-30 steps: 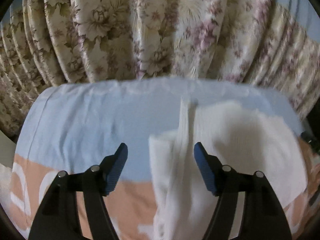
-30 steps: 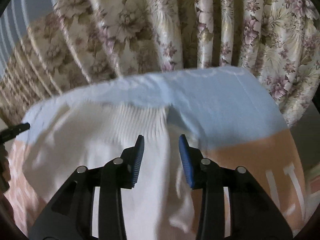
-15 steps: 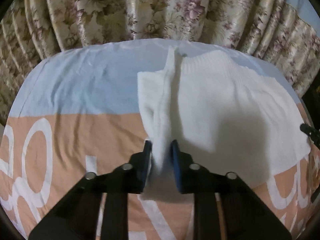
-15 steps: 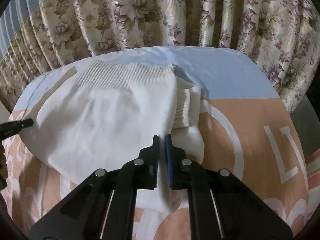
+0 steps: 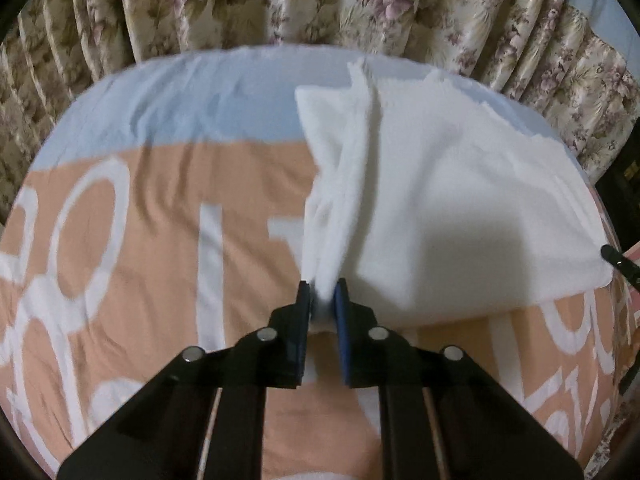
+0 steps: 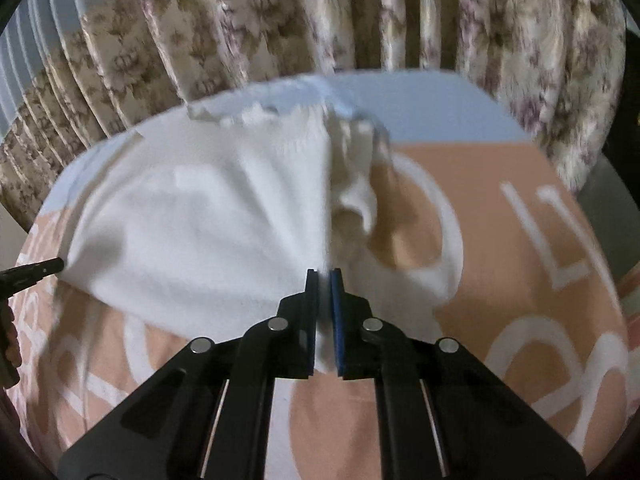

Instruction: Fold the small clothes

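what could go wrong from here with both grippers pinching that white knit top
1. Each hand-held gripper, left and right, appears to pinch only a thin edge of the white top, so the knit may slip out during a lift.
2. The loose sleeve is bunched beside the right grip and could get trapped crooked inside the fold.
3. The bedsheet is already wrinkled; dragging the top may rumple it further and skew the fold.
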{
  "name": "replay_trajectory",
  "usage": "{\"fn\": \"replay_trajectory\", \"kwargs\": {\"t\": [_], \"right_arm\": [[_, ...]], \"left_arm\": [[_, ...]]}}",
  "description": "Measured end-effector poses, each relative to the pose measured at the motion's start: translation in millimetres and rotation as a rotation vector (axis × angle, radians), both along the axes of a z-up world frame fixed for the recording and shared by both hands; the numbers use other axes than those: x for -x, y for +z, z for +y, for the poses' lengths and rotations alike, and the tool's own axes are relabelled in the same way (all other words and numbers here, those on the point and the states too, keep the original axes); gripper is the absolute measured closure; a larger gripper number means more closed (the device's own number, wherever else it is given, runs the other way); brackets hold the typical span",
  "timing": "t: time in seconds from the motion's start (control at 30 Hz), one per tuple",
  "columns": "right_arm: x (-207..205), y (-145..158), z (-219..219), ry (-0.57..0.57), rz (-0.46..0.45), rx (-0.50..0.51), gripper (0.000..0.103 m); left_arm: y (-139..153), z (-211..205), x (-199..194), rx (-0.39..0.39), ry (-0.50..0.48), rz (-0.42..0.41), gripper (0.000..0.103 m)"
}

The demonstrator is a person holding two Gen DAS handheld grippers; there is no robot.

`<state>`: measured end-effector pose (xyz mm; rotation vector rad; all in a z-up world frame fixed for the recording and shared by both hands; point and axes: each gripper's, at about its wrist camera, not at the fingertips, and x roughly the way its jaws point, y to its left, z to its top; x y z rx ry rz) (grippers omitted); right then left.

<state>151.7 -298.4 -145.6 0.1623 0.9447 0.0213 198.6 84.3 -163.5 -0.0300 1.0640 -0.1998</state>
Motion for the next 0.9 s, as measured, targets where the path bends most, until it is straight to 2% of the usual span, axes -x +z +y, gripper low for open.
{"fn": "replay_trajectory", "kwargs": {"t": [0.07,0.13,0.2,0.27,0.33,0.43,0.5,0.57,0.6,0.63,0.77,0.9], "right_arm": [[-0.8,-8.5,-2.9,-0.007,0.022,-0.021,0.096],[-1.7,-4.3,-2.8,-0.003,0.014,-0.037,0.093],[-1.5,6.9,-0.9,0.002,-0.017,-0.037,0.092],[-4.3,18.2,0.5,0.006,-0.040,-0.020,0.088],[-8.9,24.1,-0.1,0.005,-0.053,-0.019,0.079],[-18.2,20.7,-0.5,0.006,-0.031,-0.024,0.074],[-24.4,13.3,2.1,0.013,-0.010,-0.016,0.074],[-28.0,8.2,4.7,0.025,-0.002,-0.017,0.088],[-28.7,6.9,5.8,0.033,-0.007,-0.015,0.095],[-29.5,6.8,8.4,0.039,-0.018,-0.001,0.096],[-33.1,6.0,9.1,0.045,-0.033,0.022,0.096],[-35.7,-0.1,5.7,0.037,-0.007,0.047,0.096]], "left_arm": [[3.6,-4.0,3.0,-0.017,-0.010,-0.010,0.090],[9.2,-7.9,3.5,-0.035,-0.017,-0.022,0.089],[17.3,-10.4,1.7,-0.040,-0.023,-0.042,0.081],[26.0,-13.6,-2.2,-0.045,-0.025,-0.071,0.057],[33.8,-21.0,-11.7,-0.061,-0.033,-0.101,0.052],[33.3,-33.3,-29.4,-0.068,-0.060,-0.089,0.048],[24.4,-39.9,-41.3,-0.076,-0.063,-0.059,0.050],[17.4,-39.5,-44.8,-0.073,-0.054,-0.031,0.088],[14.9,-37.1,-44.1,-0.081,-0.043,-0.026,0.090],[13.8,-33.3,-41.6,-0.071,-0.035,-0.026,0.093],[15.0,-18.0,-23.4,-0.028,-0.001,-0.034,0.095],[6.0,-17.4,-11.1,-0.047,0.000,-0.017,0.094]]}}
